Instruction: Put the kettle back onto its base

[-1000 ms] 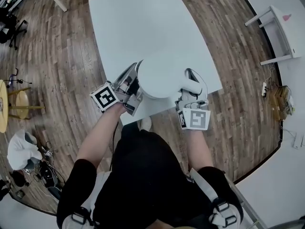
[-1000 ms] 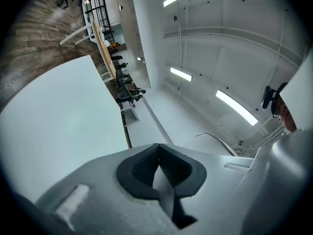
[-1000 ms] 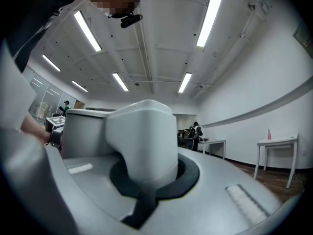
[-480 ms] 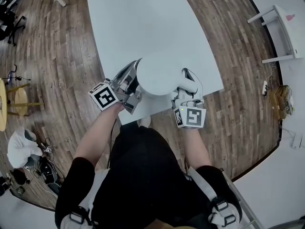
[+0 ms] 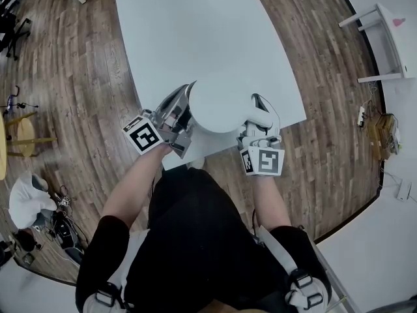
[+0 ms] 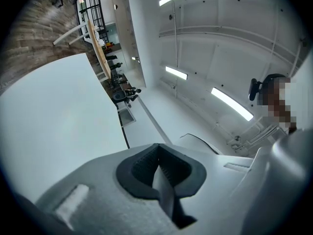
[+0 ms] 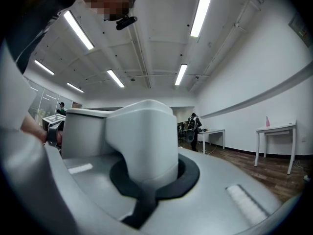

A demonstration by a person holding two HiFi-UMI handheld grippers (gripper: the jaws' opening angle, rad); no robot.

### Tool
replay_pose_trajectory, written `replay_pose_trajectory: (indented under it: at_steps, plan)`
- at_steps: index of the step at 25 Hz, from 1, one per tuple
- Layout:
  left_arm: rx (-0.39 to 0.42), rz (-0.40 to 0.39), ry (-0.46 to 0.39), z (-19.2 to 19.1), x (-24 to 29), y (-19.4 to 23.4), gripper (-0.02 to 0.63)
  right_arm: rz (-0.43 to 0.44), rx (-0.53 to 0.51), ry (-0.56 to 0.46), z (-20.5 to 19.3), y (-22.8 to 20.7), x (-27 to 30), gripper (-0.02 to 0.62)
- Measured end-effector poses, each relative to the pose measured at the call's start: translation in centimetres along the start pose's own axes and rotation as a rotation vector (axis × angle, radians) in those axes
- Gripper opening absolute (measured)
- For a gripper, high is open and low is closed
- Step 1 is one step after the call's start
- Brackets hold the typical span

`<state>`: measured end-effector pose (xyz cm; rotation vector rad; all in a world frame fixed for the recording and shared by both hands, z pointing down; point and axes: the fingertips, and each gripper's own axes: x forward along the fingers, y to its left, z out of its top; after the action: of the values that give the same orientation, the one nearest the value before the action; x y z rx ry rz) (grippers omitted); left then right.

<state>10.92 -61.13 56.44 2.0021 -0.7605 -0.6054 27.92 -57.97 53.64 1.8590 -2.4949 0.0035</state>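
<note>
The kettle (image 5: 218,103) is seen from above at the near edge of the white bench (image 5: 195,31). In the head view only its round white top and its handle (image 5: 262,109) are shown. Its underside is covered by its own body, so it cannot be told whether it rests on the bench, sits on something else or is held clear of both.

The right tool (image 5: 259,125) is clenched on the handle. In the right gripper view (image 7: 149,180) the dark pads are pressed against the white handle (image 7: 142,136) from both sides. The kettle's body (image 7: 83,131) is seen just behind, with its lower part masked by the tool itself.

The left tool (image 5: 184,100) is laid against the kettle's left side and rolled onto its edge. In the left gripper view (image 6: 157,153) its jaws are closed together, and only a narrow grey sliver shows at the seam of the pads — too thin to be identified. A pale, out-of-focus mass at the lower right of that view cannot be named with certainty. In the head view a pointed tip is seen where this tool meets the kettle, and it cannot be settled whether it belongs to the tool or to the kettle.

The far end of the bench is cut off by the top of the frame, and its near corner is hidden behind the person's arms.
</note>
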Motion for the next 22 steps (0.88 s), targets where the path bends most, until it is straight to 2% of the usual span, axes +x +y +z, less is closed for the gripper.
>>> replay_pose_trajectory:
  at_steps: [13, 16, 17, 20, 22]
  plan:
    - [0.039, 0.015, -0.005, -0.5, -0.9, 0.6, -0.005, -0.035, -0.013, -0.030, -1.0, 0.7, -0.9, 0.005]
    - [0.070, 0.050, -0.011, -0.7, -1.4, 0.8, 0.002, -0.051, -0.007, -0.020, -1.4, 0.5, -1.1, 0.003]
    - [0.077, 0.069, -0.018, -0.7, -1.8, 0.9, 0.002, -0.060, 0.008, -0.015, -1.7, 0.3, -1.3, 0.011]
    - [0.054, 0.106, -0.064, -0.3, -3.8, 1.2, 0.008, -0.092, 0.041, 0.016, -2.2, -0.4, -2.1, 0.119]
    - [0.060, 0.126, -0.088, 0.4, -5.2, 1.1, 0.011, -0.099, 0.023, 0.042, -2.4, -0.3, -2.5, 0.129]
